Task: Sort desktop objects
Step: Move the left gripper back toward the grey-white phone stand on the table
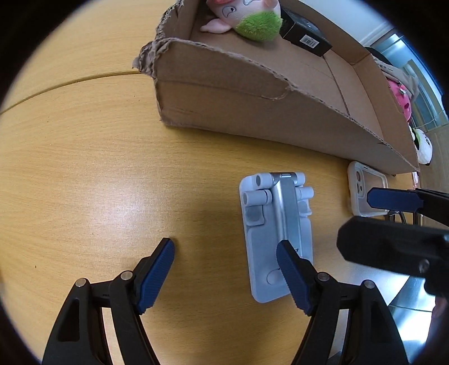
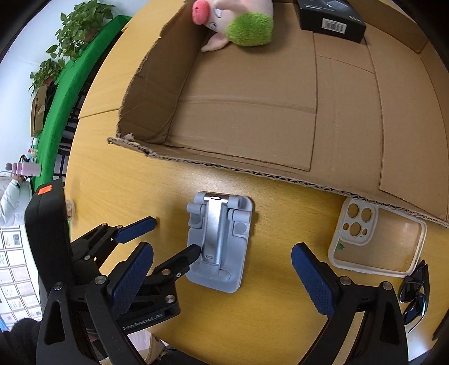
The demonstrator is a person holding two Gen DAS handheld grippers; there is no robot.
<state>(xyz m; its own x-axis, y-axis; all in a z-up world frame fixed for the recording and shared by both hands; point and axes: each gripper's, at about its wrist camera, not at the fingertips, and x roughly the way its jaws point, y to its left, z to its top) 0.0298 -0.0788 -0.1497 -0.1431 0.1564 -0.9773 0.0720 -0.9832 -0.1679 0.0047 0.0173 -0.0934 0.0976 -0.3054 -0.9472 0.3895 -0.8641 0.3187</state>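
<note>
Your left tool (image 1: 226,248) hangs over the wooden table (image 1: 84,174) with its jaws spread wide and nothing pinched; its right blue pad overlaps the near end of the grey folding phone stand (image 1: 276,224), while its left pad is over bare wood. Whether that right pad touches the stand, you cannot tell from these views. Your right tool (image 2: 221,261) is also spread open and holds nothing, and the stand (image 2: 220,241) lies flat on the table between its two pads, clear of both. Just right of the stand lies a pale phone case (image 2: 376,238) with its camera cut-outs at the far end, its far edge tucked against the torn cardboard box (image 2: 252,112). Dark sunglasses (image 2: 415,292) lie near the case's right near corner. The box sits on the far side of the table, beyond the stand; inside it, at the far end, are a pink plush pig (image 2: 224,16) with a green tuft and a black carton (image 2: 331,19) with a barcode.
</note>
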